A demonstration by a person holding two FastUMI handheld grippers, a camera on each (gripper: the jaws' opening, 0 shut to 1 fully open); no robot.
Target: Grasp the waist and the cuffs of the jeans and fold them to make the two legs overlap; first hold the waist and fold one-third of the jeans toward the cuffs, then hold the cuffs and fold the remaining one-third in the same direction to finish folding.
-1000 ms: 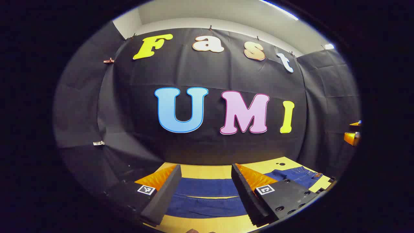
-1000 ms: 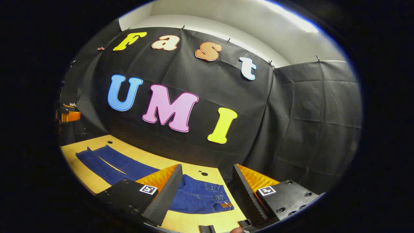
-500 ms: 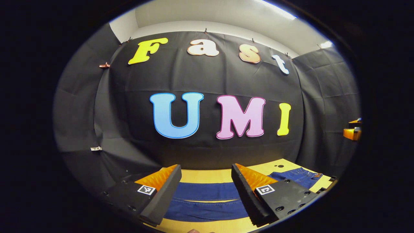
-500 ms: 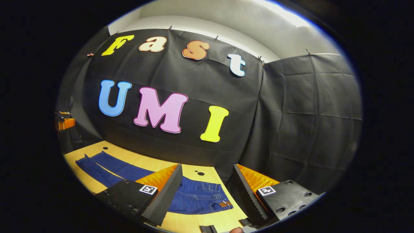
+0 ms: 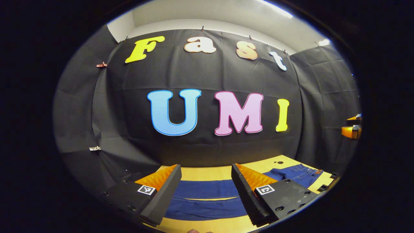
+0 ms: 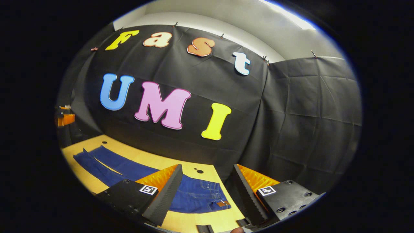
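The jeans [image 5: 207, 199] lie flat on the table [image 5: 210, 172], stretched along it, with the two legs side by side and a thin strip of table showing between them. In the left gripper view the left gripper [image 5: 206, 194] hangs above the legs with its two fingers spread wide apart; nothing is between them, and the blue cloth is seen through the gap, lower down. The fingers do not touch the cloth. In this view the waist [image 5: 299, 173] lies to the right, near the table edge, and a small dark hole [image 5: 278, 162] in the table is just behind it. At the far right edge of this view part of the right gripper [image 5: 352, 129] shows, well apart from the jeans. In the right gripper view the right gripper [image 6: 207, 194] is also spread open and holds nothing; the waist [image 6: 207, 195] lies below the gap between its fingers, with a small brown patch [image 6: 222, 204] at the band. From there the legs [image 6: 106, 163] run away to the left, and the cuffs [image 6: 81, 154] are at the far left end of the table [image 6: 142, 153]. At the left edge of this view a part of the left gripper [image 6: 64, 119] shows, above the cuff end. Behind the table hangs the black wall [image 6: 291, 123].
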